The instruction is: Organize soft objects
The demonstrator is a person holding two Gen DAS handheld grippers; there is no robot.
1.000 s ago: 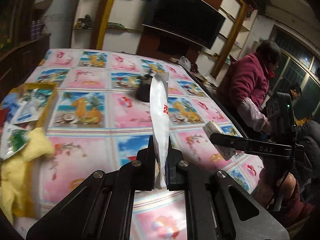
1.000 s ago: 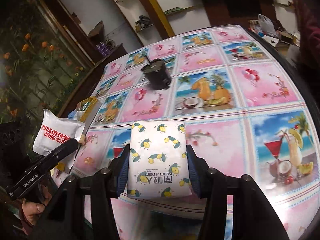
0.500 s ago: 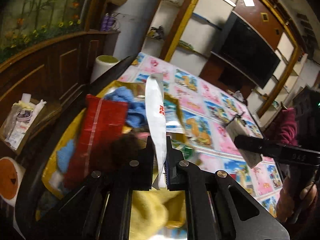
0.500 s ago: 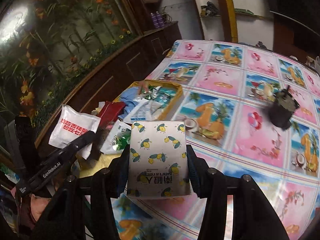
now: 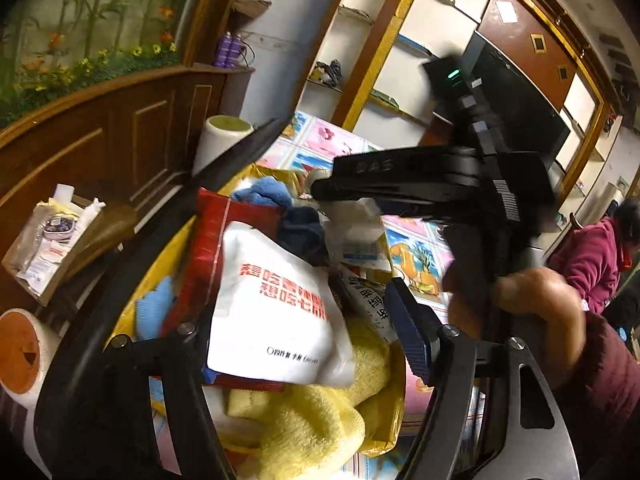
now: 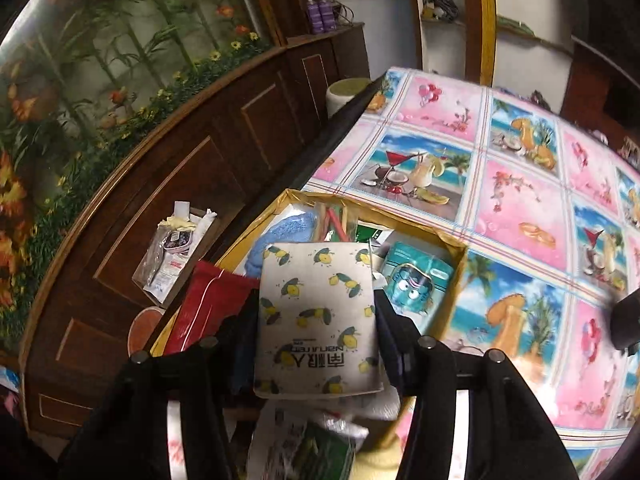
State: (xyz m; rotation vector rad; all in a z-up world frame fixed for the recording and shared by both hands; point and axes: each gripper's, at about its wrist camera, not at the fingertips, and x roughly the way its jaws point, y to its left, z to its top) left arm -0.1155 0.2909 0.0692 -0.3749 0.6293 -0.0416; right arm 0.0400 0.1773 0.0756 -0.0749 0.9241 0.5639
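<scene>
In the left wrist view my left gripper (image 5: 304, 336) hangs over the yellow box (image 5: 394, 412) with its jaws opening wide. The white pouch with red characters (image 5: 276, 308) lies flat on the pile between the fingers, and the right pad stands clear of it. Under it are a yellow towel (image 5: 320, 420), a red pouch (image 5: 204, 248) and a blue cloth (image 5: 260, 194). In the right wrist view my right gripper (image 6: 316, 340) holds the lemon-print tissue pack (image 6: 316, 312) above the box (image 6: 460, 248). Its jaws are starting to open, with the pads still against the pack.
The box sits at the table's corner on a pink and blue picture cloth (image 6: 520, 208). A teal pack (image 6: 416, 284) lies inside it. Dark wood panelling (image 6: 200, 184) and a carton of small items (image 5: 48, 240) lie beyond the edge. A person in a magenta jacket (image 5: 592, 264) sits at the far right.
My left jaws have opened and the white pouch has dropped flat onto the pile in the box. My right gripper has carried the tissue pack from mid-table to above the box.
</scene>
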